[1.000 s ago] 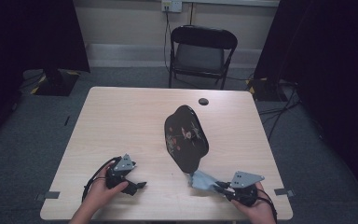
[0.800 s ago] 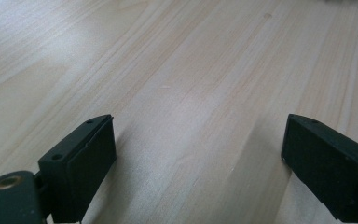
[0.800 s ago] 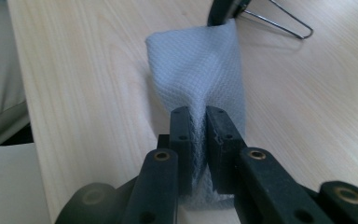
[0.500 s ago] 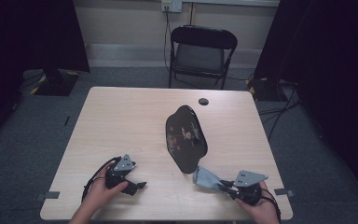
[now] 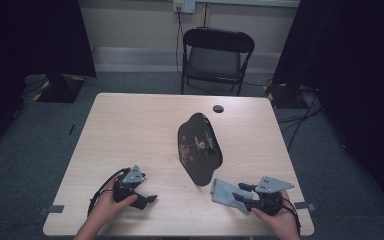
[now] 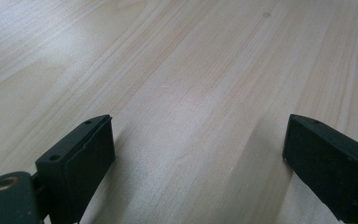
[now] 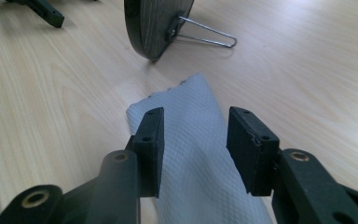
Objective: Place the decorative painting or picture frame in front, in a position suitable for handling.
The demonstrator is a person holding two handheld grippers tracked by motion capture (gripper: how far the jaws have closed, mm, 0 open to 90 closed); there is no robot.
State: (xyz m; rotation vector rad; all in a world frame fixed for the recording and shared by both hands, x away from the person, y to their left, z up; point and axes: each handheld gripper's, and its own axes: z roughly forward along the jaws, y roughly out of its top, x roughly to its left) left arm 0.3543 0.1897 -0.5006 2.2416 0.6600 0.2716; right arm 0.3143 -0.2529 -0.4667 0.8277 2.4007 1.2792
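A black oval plate [image 5: 200,147] with a painted flower pattern stands upright on a wire stand at the middle of the table. Its wooden back and wire leg [image 7: 205,32] show in the right gripper view. A pale grey-blue cloth [image 5: 224,192] lies flat on the table just in front of it. My right gripper [image 5: 240,192] is over the cloth's near end; its jaws have just been opening and stand apart above the cloth [image 7: 191,107] without pressing it. My left gripper [image 5: 147,192] rests open on bare wood at the front left, with nothing between its pads [image 6: 93,154].
A small black disc [image 5: 218,108] lies near the table's far edge. A black folding chair [image 5: 217,55] stands behind the light wooden table [image 5: 130,130]. Dark curtains hang at both sides, and cables run along the floor at the right.
The right gripper's jaws were shut on the cloth and now stand apart, with the cloth lying loose under them. The left gripper has not moved.
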